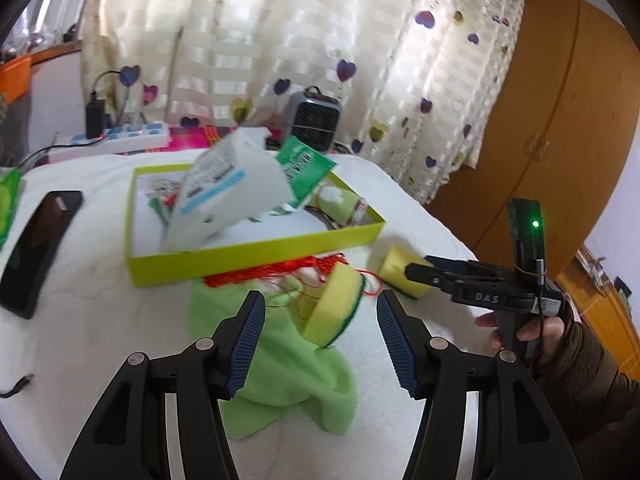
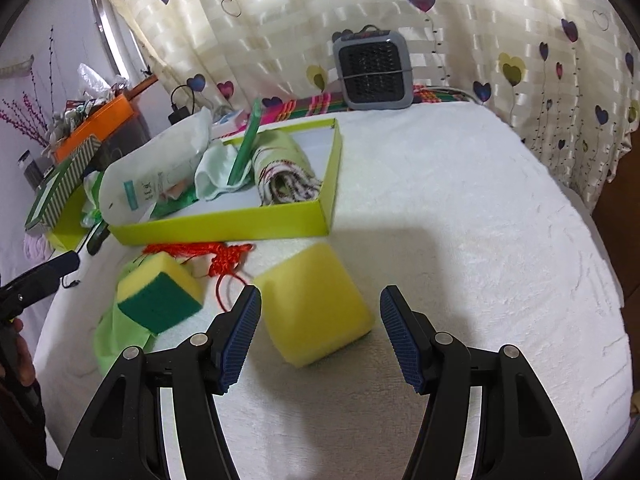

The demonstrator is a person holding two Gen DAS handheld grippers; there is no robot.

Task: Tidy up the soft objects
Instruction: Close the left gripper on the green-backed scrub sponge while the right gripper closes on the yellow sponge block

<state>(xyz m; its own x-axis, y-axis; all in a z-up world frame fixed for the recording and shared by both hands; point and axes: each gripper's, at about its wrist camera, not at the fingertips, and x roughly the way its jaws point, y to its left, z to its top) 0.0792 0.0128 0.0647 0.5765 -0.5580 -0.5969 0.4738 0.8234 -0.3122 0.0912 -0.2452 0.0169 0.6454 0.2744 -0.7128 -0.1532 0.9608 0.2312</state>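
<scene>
Your left wrist view alone shows the black phone (image 1: 38, 248) lying left of the lime-green box (image 1: 256, 254), the power strip (image 1: 120, 140) behind it, and your right hand (image 1: 536, 330) wrapped round the right gripper (image 1: 416, 274), whose body reads "DAS" in white; a green light glows on its board. Your right wrist view alone shows the orange box (image 2: 96, 126) and the striped box (image 2: 60, 188) at far left, and the rolled cloth (image 2: 286, 172) in the lime box's near corner. Print on the white pouch (image 1: 224, 196) is too blurred to read. Left gripper (image 1: 320, 340): jaws spread, nothing pinched, angled down over the yellow-green sponge (image 1: 334, 308), which rests tilted on the green cloth (image 1: 280, 364) beside the red cord (image 1: 276, 272). Right gripper: jaws spread, empty, pointing down at the plain yellow sponge (image 2: 316, 304), which lies on the white tabletop (image 2: 460, 240) just in front of the lime box and appears between the pads (image 2: 240, 340), untouched.
</scene>
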